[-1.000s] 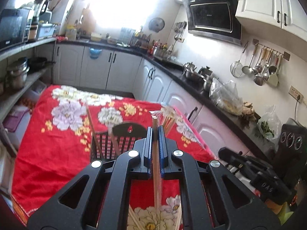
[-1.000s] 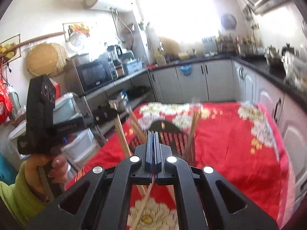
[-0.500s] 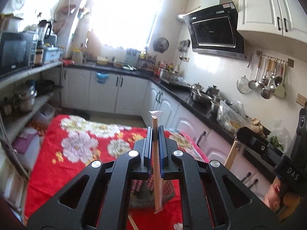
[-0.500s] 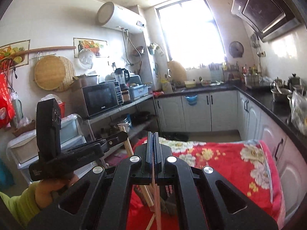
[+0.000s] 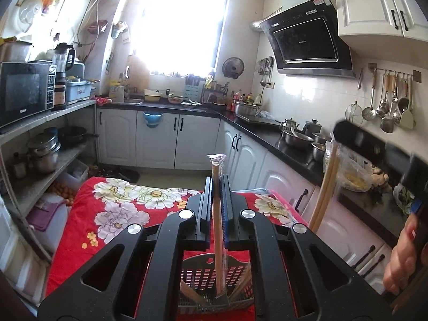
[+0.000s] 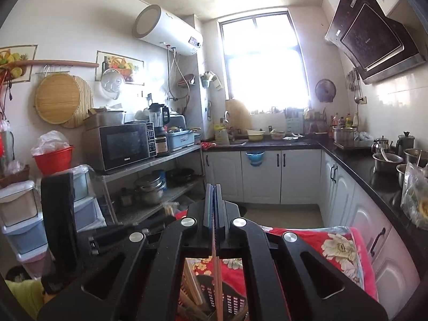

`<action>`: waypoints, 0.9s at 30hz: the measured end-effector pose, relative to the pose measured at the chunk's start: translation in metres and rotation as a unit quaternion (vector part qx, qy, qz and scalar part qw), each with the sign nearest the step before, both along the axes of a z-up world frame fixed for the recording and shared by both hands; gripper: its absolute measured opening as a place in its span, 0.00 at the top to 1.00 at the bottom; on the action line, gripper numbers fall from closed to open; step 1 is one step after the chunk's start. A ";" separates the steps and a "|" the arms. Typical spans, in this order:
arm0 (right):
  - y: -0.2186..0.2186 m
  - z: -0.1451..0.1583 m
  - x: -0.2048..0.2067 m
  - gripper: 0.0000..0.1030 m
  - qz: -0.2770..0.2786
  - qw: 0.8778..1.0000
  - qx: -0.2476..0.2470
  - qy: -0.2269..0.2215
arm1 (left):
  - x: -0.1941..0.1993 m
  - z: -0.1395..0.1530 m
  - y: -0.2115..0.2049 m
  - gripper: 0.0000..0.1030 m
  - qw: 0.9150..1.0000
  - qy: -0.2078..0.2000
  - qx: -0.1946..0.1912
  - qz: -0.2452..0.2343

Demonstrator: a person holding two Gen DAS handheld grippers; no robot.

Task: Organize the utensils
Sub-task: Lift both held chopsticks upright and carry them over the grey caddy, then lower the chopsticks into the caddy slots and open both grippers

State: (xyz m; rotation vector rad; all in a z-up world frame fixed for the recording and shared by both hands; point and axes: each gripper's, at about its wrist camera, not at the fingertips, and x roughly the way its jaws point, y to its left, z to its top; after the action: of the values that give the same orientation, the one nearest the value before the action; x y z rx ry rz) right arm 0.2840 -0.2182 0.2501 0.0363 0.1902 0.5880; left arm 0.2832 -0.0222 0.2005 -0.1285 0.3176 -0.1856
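Note:
My left gripper (image 5: 216, 180) is shut on a plastic-wrapped pair of wooden chopsticks (image 5: 218, 230), held upright with the lower end over a dark slotted utensil basket (image 5: 211, 281) that holds other chopsticks. My right gripper (image 6: 214, 188) is shut on a thin wrapped chopstick pair (image 6: 217, 281), which hangs down into the same basket (image 6: 230, 297). In the left wrist view the right gripper (image 5: 347, 133) shows at the right with its chopsticks (image 5: 325, 184). In the right wrist view the left gripper (image 6: 160, 215) shows at the lower left.
The basket stands on a table under a red flowered cloth (image 5: 117, 203). A black counter (image 5: 270, 139) with pots runs along the right. Open shelves (image 6: 149, 165) with a microwave and pans stand on the left. White cabinets (image 6: 262, 176) lie ahead.
Both grippers have risen and tilted up with their chopsticks, so the table and basket dropped low in both views. The grips are unchanged.

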 end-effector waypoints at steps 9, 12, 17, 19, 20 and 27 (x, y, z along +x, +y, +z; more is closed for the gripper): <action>0.006 -0.033 0.036 0.99 0.006 1.000 0.012 0.028 | 0.015 -0.036 -0.004 0.97 1.000 0.009 0.006 0.004; 0.008 -0.049 0.045 0.99 0.004 0.999 0.014 0.041 | 0.017 -0.048 -0.004 0.97 1.000 0.017 0.004 -0.001; 0.006 -0.077 0.056 0.99 0.003 0.998 0.025 0.061 | 0.018 -0.064 -0.003 0.97 1.000 0.028 -0.002 -0.014; 0.006 -0.087 0.060 0.99 0.003 0.997 0.028 0.071 | 0.018 -0.069 -0.003 0.97 0.999 0.031 -0.003 -0.018; 0.006 -0.093 0.060 0.99 0.002 0.997 0.029 0.076 | 0.018 -0.072 -0.003 0.97 0.999 0.033 -0.004 -0.020; -0.005 -0.120 0.052 0.99 -0.005 0.995 0.035 0.093 | 0.014 -0.084 -0.005 0.97 0.999 0.041 -0.011 -0.030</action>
State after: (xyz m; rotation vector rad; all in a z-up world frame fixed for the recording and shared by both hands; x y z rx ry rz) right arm 0.3364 -0.2231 0.1299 0.1606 0.3505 0.5808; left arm 0.2969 -0.0270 0.1164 -0.1483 0.4012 -0.2442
